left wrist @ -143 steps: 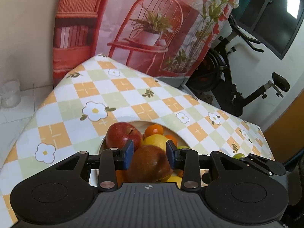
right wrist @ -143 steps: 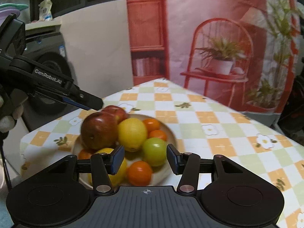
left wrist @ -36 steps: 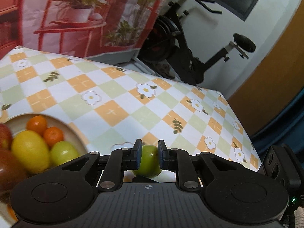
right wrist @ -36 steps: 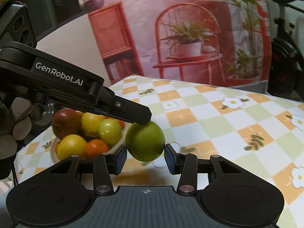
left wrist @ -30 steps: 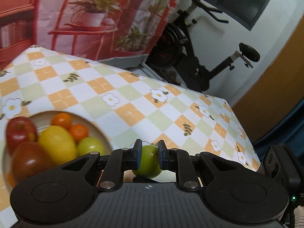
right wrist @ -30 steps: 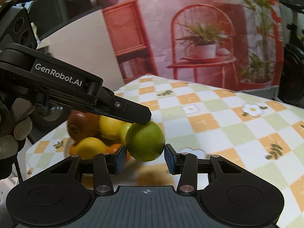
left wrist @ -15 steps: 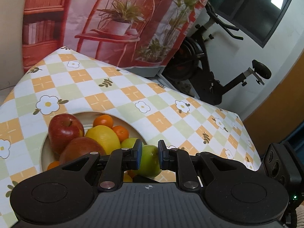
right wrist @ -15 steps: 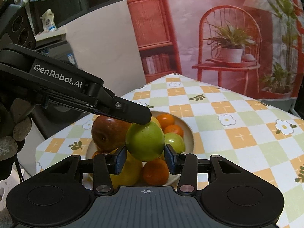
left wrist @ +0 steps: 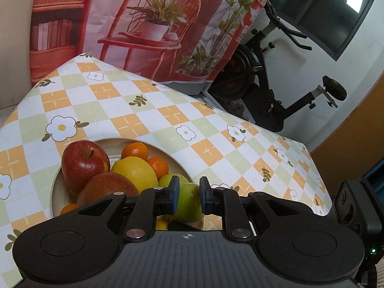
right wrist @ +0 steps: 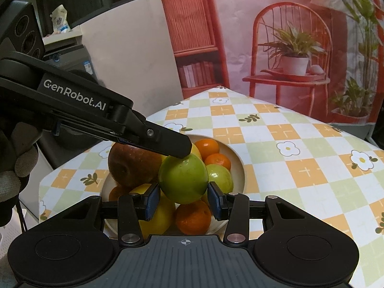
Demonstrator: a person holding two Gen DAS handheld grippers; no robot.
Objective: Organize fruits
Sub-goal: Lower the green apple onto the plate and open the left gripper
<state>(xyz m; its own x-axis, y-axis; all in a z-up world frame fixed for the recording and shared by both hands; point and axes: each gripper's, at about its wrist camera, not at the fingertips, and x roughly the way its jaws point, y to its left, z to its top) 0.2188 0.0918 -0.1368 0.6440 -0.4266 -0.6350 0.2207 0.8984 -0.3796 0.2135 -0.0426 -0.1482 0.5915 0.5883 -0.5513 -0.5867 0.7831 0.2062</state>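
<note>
Green apple (left wrist: 189, 203) clamped in left hand-held gripper (left wrist: 188, 195), now carried over fruit bowl (left wrist: 168, 147) from counter (left wrist: 216, 129), right hand-held gripper (right wrist: 183, 200) parted just beneath it, not gripping.

A home: exercise bike (left wrist: 276, 88), washing machine (right wrist: 69, 72), floral tablecloth (left wrist: 144, 120).

1. Two red apples: one (left wrist: 82, 162) at the back of the bowl, one (left wrist: 105, 187) nearer the camera
2. Two green apples: one (right wrist: 183, 178) held above the pile, one (right wrist: 219, 176) lying in the bowl
3. Two yellow lemons: one (left wrist: 134, 171) high in the pile, one (right wrist: 156, 218) at the front
4. Four small oranges counted in the right wrist view: (right wrist: 207, 146), (right wrist: 218, 161), (right wrist: 193, 217) and one (right wrist: 118, 193) partly hidden
5. One bowl (right wrist: 238, 165)
</note>
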